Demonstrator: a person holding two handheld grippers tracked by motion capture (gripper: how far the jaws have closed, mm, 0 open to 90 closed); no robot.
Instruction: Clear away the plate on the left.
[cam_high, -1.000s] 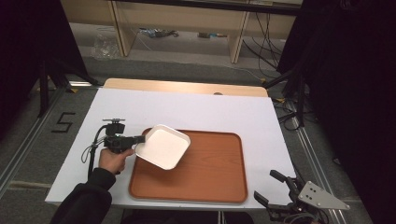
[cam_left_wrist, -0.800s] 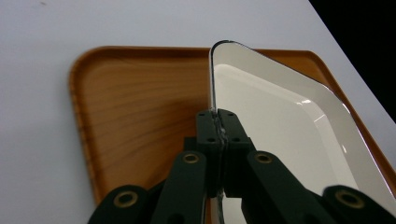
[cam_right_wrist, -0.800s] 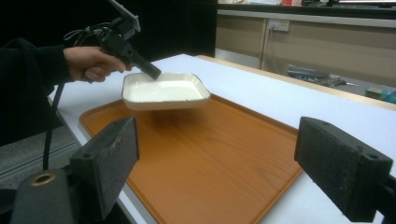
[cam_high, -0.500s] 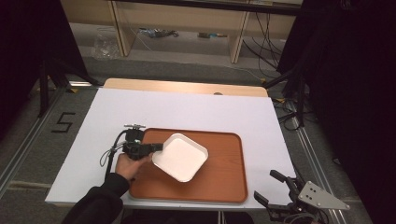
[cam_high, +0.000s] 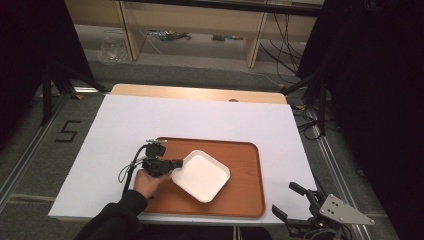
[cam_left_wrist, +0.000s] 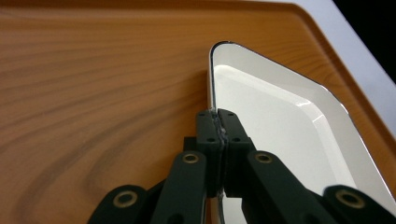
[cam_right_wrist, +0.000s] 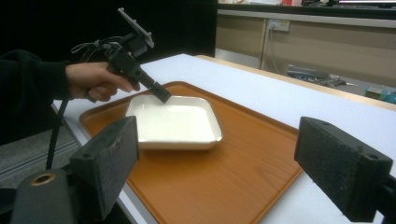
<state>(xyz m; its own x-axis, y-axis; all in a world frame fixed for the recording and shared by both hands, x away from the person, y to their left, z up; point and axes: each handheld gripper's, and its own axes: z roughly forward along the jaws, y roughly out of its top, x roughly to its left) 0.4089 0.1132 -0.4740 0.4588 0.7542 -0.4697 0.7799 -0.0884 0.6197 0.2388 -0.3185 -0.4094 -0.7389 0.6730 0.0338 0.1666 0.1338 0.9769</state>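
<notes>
Your left gripper (cam_high: 172, 164) is clamped tight on the rim of the white dish (cam_high: 201, 175), its jaws pressed together with only the thin wall of the dish between them, as the left gripper view (cam_left_wrist: 218, 128) makes plain. You have hold of the dish at the corner nearest your hand, which lets you steer it without the gripper reaching over its hollow (cam_left_wrist: 280, 140).

The dish sits over the middle of the wooden tray (cam_high: 242, 200), turned cornerwise to the tray's edges. From the right gripper view the dish (cam_right_wrist: 175, 122) looks to lie flat on the tray (cam_right_wrist: 224, 177), but I cannot tell for certain whether its base fully rests there or hangs just above it. Holding it by one rim corner seems a sensible way to set it down level: the far side can meet the tray first and the rest can follow.

Your right gripper (cam_high: 295, 205) waits off the near right corner of the tray, just past the table's front edge, jaws spread wide with nothing between them (cam_right_wrist: 243, 163). Kept there, it is out of the dish's way and ready if a second hold is wanted.

The tray itself lies toward the near side of the white table (cam_high: 125, 120), leaving you a short reach. If the dish is down, what remains is likely just to let go of the rim and draw back.
</notes>
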